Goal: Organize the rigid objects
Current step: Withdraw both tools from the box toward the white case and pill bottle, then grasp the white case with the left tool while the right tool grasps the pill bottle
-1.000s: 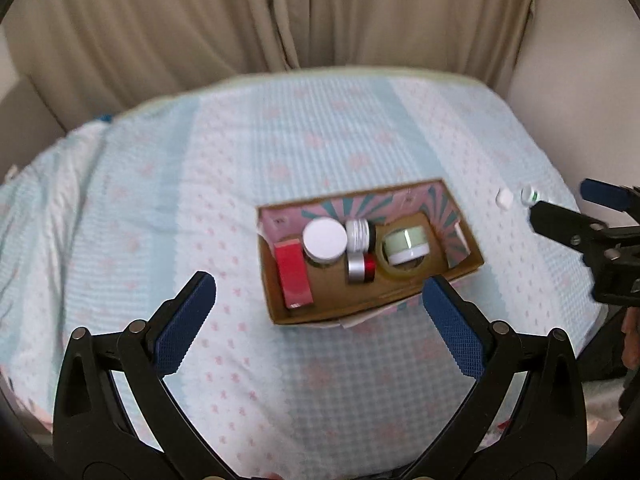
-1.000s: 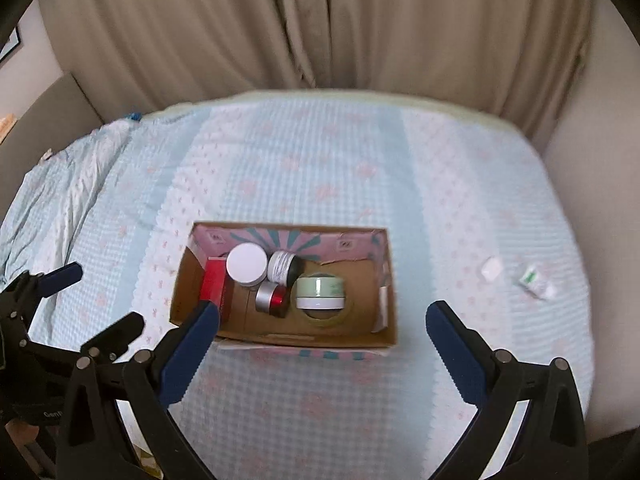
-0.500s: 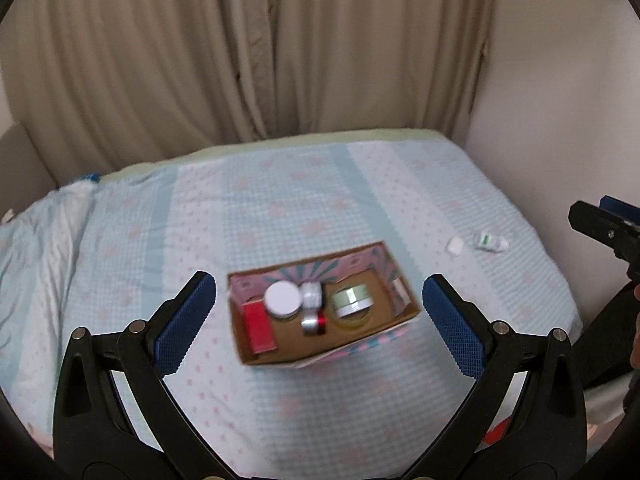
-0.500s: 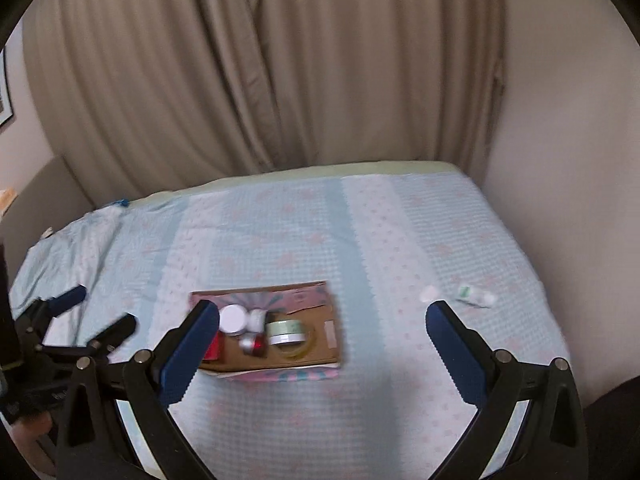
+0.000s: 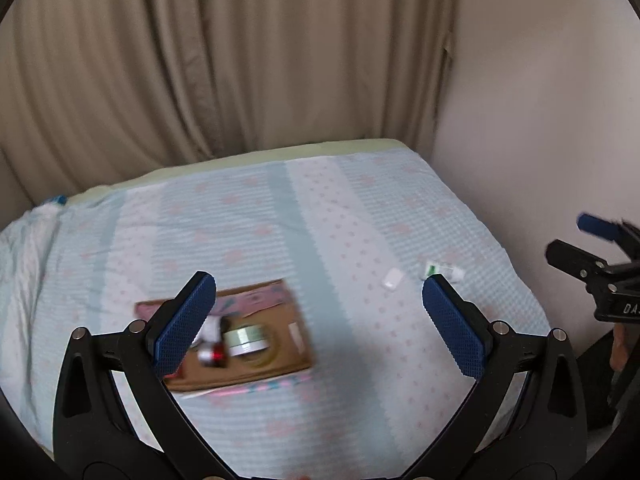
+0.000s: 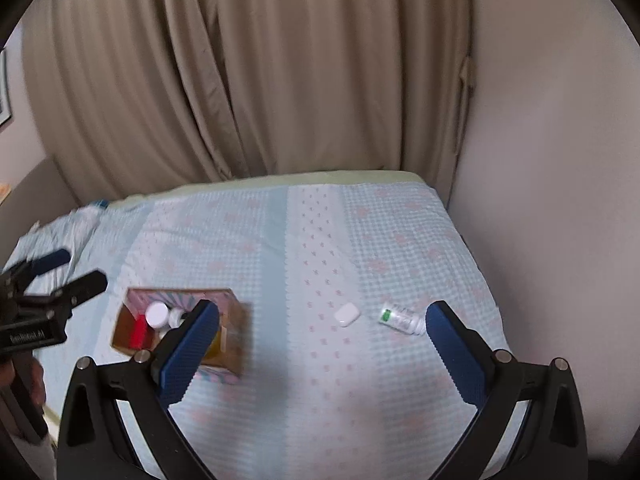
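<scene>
- Your right gripper is wide open and holds nothing; so is your left gripper.
- The small bottle lies on its side just inside your right finger; the white case sits ahead, between the fingers.
- Both look light, hard and smooth, so they may slip.
- Pinch the bottle across its middle.
- The box is off to the left.

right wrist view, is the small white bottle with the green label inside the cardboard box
No, the white bottle lies on its side on the bedspread, well to the right of the cardboard box, beside a small white case.
</scene>
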`<state>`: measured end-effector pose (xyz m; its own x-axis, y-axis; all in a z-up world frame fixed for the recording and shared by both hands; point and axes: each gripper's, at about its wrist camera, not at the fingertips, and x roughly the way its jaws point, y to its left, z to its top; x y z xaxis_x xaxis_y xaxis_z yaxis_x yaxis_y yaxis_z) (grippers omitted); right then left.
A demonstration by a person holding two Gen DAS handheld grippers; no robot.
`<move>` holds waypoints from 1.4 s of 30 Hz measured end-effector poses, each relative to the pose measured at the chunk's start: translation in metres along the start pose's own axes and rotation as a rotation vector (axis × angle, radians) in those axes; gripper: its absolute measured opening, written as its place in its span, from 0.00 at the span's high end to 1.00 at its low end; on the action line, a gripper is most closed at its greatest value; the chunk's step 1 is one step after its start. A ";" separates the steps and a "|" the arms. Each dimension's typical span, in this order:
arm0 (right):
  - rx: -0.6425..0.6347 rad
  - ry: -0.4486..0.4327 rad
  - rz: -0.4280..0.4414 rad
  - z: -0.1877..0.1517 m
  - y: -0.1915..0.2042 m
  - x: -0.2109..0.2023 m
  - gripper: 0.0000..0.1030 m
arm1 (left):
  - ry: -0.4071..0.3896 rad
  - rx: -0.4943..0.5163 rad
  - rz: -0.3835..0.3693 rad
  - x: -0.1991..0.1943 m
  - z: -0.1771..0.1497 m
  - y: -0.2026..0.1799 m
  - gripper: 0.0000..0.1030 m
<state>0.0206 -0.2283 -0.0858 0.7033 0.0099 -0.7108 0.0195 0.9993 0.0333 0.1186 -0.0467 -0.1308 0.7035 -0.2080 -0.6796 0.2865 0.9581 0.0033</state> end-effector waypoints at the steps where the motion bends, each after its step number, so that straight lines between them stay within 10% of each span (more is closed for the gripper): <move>1: -0.022 0.002 0.014 0.001 -0.014 0.007 0.00 | 0.006 0.019 0.006 0.012 0.001 -0.016 0.00; 13: -0.159 0.079 0.055 -0.004 -0.133 0.139 0.00 | 0.173 0.155 -0.137 0.193 0.002 -0.122 0.00; 25: -0.223 0.210 0.159 -0.042 -0.176 0.261 0.00 | 0.397 0.271 -0.307 0.375 -0.052 -0.138 0.09; 42: -0.601 0.491 0.298 -0.098 -0.155 0.393 0.26 | 0.559 0.561 -0.345 0.463 -0.079 -0.178 0.34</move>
<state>0.2245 -0.3759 -0.4394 0.2260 0.1527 -0.9621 -0.5995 0.8003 -0.0138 0.3416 -0.2974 -0.5040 0.1363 -0.2009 -0.9701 0.8076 0.5897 -0.0086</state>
